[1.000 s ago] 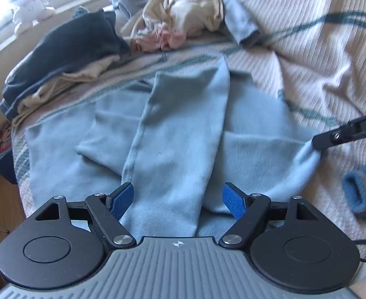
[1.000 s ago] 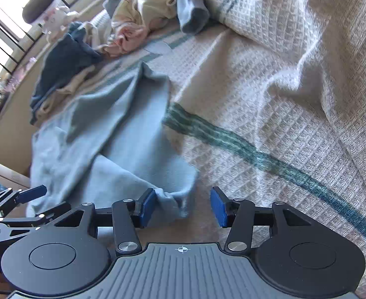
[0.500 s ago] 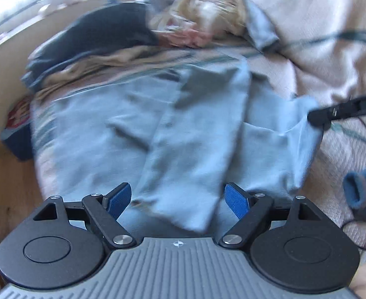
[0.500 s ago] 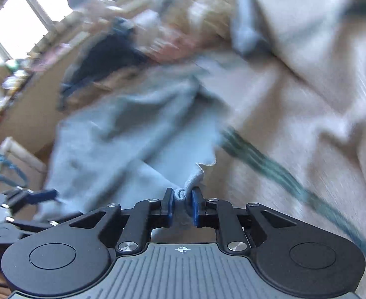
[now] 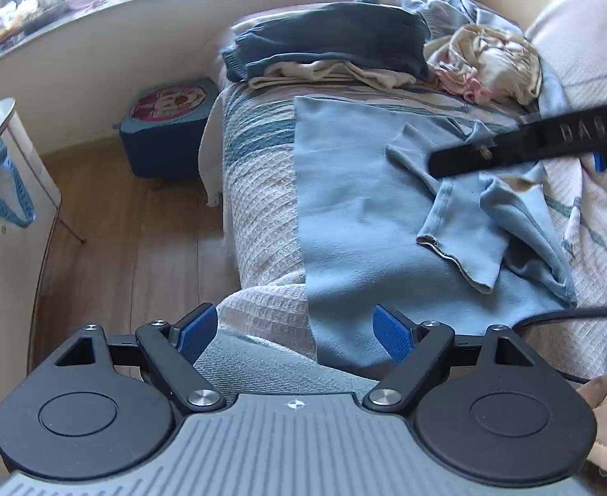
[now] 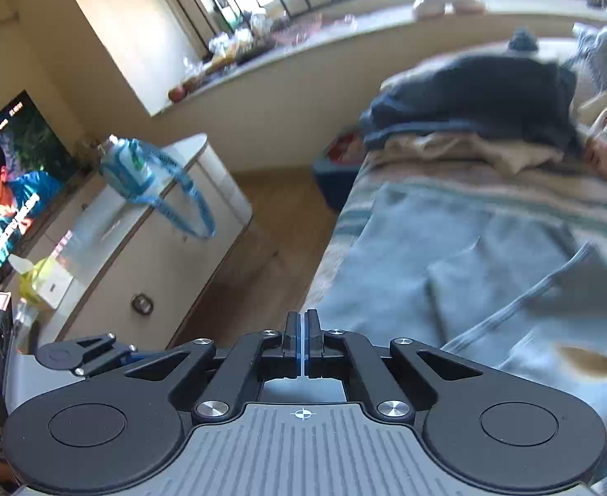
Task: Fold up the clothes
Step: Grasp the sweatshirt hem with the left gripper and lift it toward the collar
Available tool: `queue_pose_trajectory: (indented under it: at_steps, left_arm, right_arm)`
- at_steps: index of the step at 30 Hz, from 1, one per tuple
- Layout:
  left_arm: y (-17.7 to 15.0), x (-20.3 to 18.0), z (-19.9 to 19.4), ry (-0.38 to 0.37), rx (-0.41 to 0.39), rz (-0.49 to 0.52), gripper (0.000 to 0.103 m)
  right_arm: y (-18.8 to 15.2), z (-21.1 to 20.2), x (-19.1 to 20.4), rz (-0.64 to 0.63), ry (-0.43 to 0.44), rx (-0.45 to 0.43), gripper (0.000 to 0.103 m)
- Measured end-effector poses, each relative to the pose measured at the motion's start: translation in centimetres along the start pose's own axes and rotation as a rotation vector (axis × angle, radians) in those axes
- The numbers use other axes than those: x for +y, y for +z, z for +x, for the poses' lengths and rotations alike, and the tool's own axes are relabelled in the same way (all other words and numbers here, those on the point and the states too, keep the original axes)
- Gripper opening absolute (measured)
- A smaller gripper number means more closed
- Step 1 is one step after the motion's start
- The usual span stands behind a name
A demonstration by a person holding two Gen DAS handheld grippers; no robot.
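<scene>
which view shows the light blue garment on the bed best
The left wrist view: the light blue garment lies sharp and nearly whole, one folded flap visible. The right wrist view shows only a blurred part.

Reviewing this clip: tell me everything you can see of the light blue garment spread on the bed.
The light blue garment looks like a soft, fleecy knit top. It lies mostly flat on the striped waffle-weave bedspread, its left edge straight, its near end draping over the bed's edge. A sleeve is folded across the body, its hemmed cuff lying on top; to the right the fabric is bunched, showing a stitched edge. The right gripper, shut, hangs above the sleeve; whether it pinches cloth I cannot tell. The open left gripper holds nothing.
</scene>
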State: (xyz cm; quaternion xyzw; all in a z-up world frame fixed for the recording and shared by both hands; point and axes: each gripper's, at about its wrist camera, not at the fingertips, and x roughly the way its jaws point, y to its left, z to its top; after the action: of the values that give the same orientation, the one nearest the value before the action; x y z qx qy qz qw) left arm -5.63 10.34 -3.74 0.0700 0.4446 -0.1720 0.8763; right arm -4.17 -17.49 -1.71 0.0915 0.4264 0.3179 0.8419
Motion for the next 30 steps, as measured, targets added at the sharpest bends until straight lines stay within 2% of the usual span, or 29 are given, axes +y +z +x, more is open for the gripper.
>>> queue_pose_trajectory:
  at_steps: [2, 5, 9, 12, 14, 16, 22, 24, 25, 26, 30]
  left_arm:
    - [0.5, -0.3, 0.3, -0.03, 0.0, 0.009, 0.081]
    - [2.0, -2.3, 1.1, -0.092, -0.006, 0.076, 0.082]
    - [4.6, -6.2, 3.0, -0.219, -0.008, 0.15, 0.082]
    - [6.8, -9.9, 4.6, -0.265, -0.018, 0.212, 0.082]
    - [8.0, -12.1, 5.6, -0.302, -0.021, 0.232, 0.082]
    - [8.8, -13.9, 6.9, -0.318, -0.006, 0.243, 0.082]
    - [9.1, -16.8, 10.3, -0.325, 0.072, 0.245, 0.078]
    - [9.0, -16.9, 10.8, -0.331, 0.087, 0.235, 0.066]
    - [9.1, -16.7, 11.0, -0.341, 0.096, 0.225, 0.047]
    - [9.1, -16.7, 11.1, -0.352, 0.105, 0.219, 0.036]
    - [9.1, -16.7, 11.0, -0.365, 0.109, 0.223, 0.027]
  right_arm:
    - [-0.6, -1.1, -0.9, 0.036, -0.048, -0.009, 0.01]
    - [-1.9, -4.3, -3.6, 0.132, -0.143, -0.047, 0.01]
    - [-3.6, -8.7, -8.3, 0.25, -0.313, -0.098, 0.016]
    - [-4.1, -10.4, -12.3, 0.344, -0.413, -0.119, 0.016]
    - [-3.9, -11.0, -14.7, 0.39, -0.442, -0.132, 0.02]
    - [-3.6, -11.4, -16.8, 0.419, -0.464, -0.142, 0.03]
    - [-2.0, -10.0, -21.7, 0.448, -0.469, -0.122, 0.032]
    - [-1.4, -9.2, -22.5, 0.428, -0.465, -0.112, 0.037]
    - [-1.1, -8.9, -22.8, 0.416, -0.466, -0.107, 0.037]
    - [-0.9, -8.5, -23.1, 0.403, -0.463, -0.095, 0.037]
    - [-0.4, -6.5, -24.4, 0.362, -0.466, -0.016, 0.037]
